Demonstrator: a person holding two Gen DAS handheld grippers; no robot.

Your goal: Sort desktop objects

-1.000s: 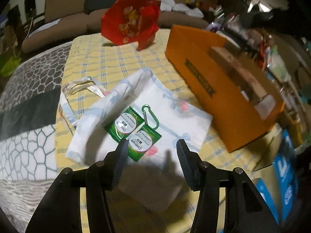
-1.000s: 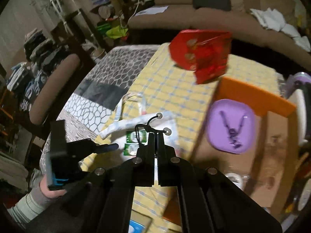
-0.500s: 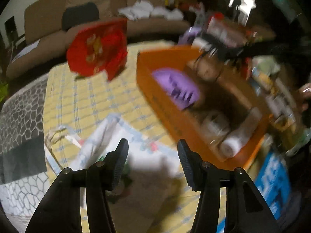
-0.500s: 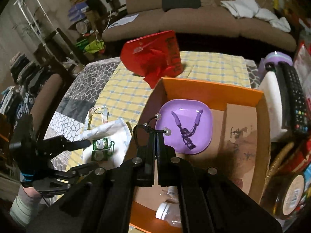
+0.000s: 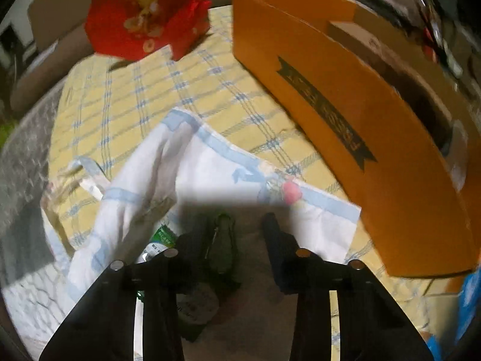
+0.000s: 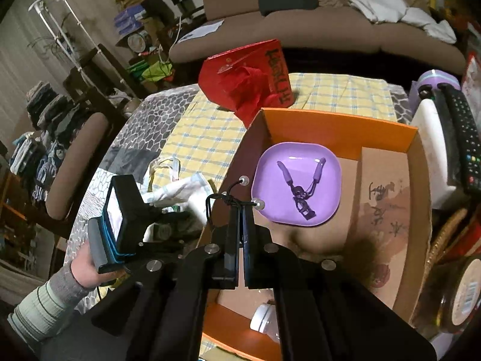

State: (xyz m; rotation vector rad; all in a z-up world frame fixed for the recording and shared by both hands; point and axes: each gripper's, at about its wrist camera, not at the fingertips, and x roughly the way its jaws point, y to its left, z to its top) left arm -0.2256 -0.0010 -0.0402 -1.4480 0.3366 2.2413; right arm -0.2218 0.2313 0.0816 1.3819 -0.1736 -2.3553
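Observation:
In the left wrist view my left gripper [image 5: 231, 231] is low over a white cloth bag [image 5: 210, 168]. Its jaws are closing around a green carabiner [image 5: 222, 240], and the pads stand apart from it. Two green round-labelled packets [image 5: 195, 300] lie by the left finger, partly hidden. My right gripper [image 6: 240, 207] is shut on a black cord with white beads [image 6: 231, 198]. It hangs over the left wall of the orange box [image 6: 339, 126]. Inside the box sits a purple plate [image 6: 327, 162] with a purple stringed item. The left gripper [image 6: 177, 222] also shows there, held in a hand.
A red gift bag [image 5: 147, 15] stands at the far end of the yellow checked tablecloth [image 5: 144, 84]. The orange box [image 5: 345, 126] fills the right side. A white bottle [image 6: 264, 319] lies in it, and a remote control [image 6: 463, 126] rests beyond its right wall.
The left gripper swung toward the box, then came back down onto the white bag, and its jaws narrowed around the carabiner. The right gripper carried the beaded cord from above the table over the box.

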